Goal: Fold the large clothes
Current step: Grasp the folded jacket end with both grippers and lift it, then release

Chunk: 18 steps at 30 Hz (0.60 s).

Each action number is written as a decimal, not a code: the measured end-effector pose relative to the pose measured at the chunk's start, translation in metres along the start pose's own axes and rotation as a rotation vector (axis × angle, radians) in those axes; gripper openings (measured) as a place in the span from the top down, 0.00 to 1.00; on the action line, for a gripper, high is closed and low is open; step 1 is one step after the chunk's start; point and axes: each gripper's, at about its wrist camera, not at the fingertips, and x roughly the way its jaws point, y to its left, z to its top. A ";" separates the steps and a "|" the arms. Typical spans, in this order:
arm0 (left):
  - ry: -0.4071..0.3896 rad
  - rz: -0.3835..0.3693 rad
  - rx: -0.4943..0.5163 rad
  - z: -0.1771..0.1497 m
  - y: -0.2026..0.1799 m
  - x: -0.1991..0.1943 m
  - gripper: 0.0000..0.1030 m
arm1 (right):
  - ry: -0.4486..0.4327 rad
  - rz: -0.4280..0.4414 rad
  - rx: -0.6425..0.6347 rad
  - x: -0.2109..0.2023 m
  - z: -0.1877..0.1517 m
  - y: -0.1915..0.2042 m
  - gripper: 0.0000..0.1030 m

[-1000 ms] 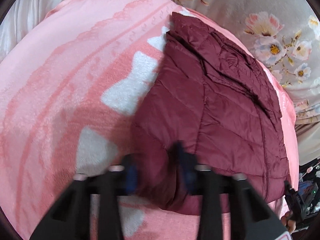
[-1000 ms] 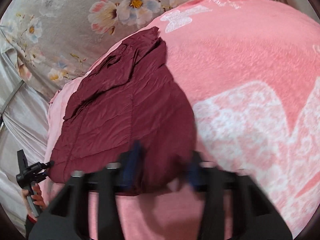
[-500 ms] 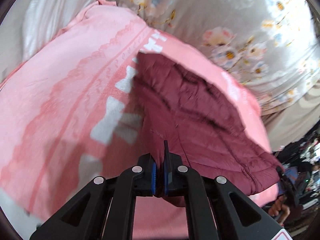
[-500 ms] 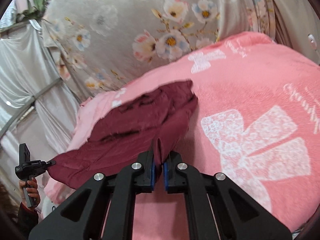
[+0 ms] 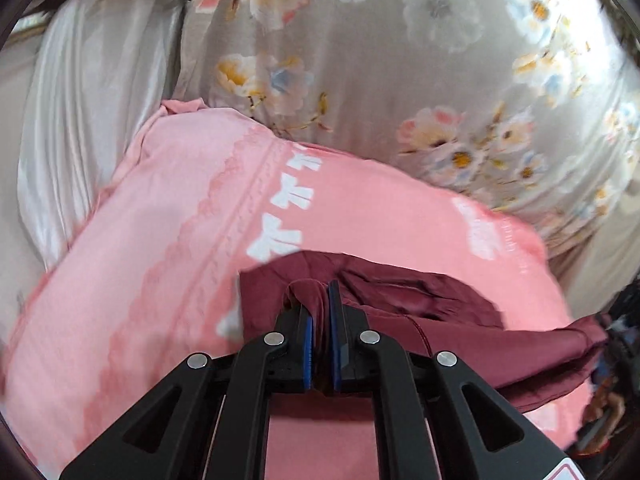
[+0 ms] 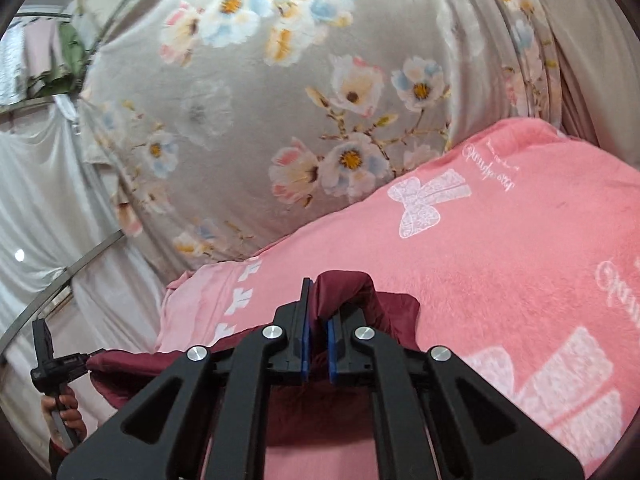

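Note:
A dark red quilted jacket [image 5: 440,320] lies on a pink blanket [image 5: 168,280]. My left gripper [image 5: 320,300] is shut on a bunched edge of the jacket and holds it lifted off the blanket. My right gripper [image 6: 316,300] is shut on another bunched edge of the jacket [image 6: 352,292], also lifted. The jacket hangs between the two grippers, and the left gripper [image 6: 56,372] shows at the far left of the right wrist view with a fold of the jacket at its tip. The part of the jacket under the grippers is hidden.
A grey curtain with flowers [image 5: 400,80] hangs behind the bed, also in the right wrist view [image 6: 280,100]. White satin drapes [image 5: 80,120] hang at the left. The pink blanket [image 6: 520,260] with white bows spreads to the right.
Both grippers closed on the jacket's near edge and raised it. The views tilted up and forward, so the jacket now shows low and the curtain fills the top.

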 end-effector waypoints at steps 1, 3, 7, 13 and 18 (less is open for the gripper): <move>0.005 0.023 0.007 0.007 -0.001 0.016 0.94 | 0.012 -0.034 -0.009 0.026 0.003 0.000 0.95; 0.048 0.103 0.027 0.020 -0.008 0.067 0.94 | 0.036 -0.068 0.003 0.062 0.004 -0.005 0.95; 0.139 0.183 0.011 0.024 -0.004 0.140 0.94 | 0.094 -0.146 -0.001 0.125 -0.005 -0.017 0.95; 0.233 0.246 -0.007 0.006 0.016 0.214 0.86 | 0.156 -0.209 -0.030 0.184 -0.026 -0.032 0.91; 0.194 0.191 -0.047 0.006 0.026 0.219 0.84 | 0.096 -0.161 0.031 0.174 -0.021 -0.038 0.74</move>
